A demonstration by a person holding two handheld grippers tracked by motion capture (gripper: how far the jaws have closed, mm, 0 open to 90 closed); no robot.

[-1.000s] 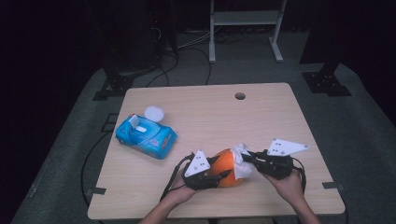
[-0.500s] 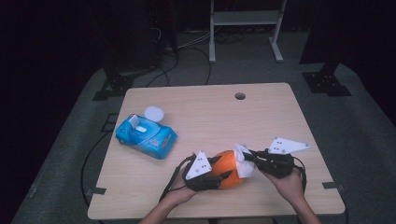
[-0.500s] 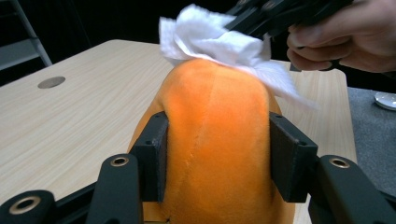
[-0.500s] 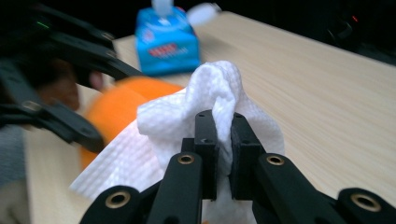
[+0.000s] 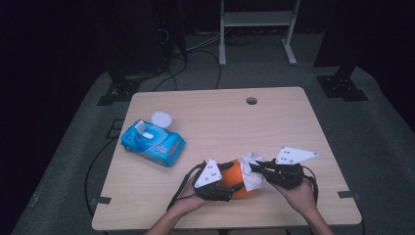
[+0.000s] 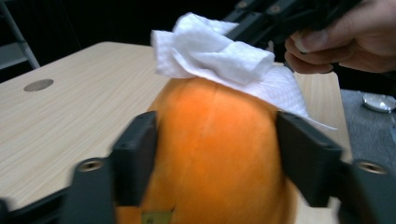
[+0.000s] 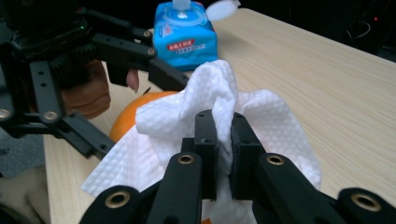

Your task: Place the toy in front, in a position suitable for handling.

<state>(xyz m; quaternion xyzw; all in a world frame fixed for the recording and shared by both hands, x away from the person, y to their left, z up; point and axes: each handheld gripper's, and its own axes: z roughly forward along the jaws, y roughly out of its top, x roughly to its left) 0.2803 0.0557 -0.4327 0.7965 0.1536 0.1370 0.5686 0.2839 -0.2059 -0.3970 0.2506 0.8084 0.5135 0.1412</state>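
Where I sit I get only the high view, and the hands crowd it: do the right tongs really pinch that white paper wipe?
Observer: Yes. The right gripper view shows the right tongs shut on a raised fold of the white paper wipe.
Operator: And the left ones?
Observer: The left tongs flank the round orange fruit. Their jaws have just been opening, with the fruit between them.
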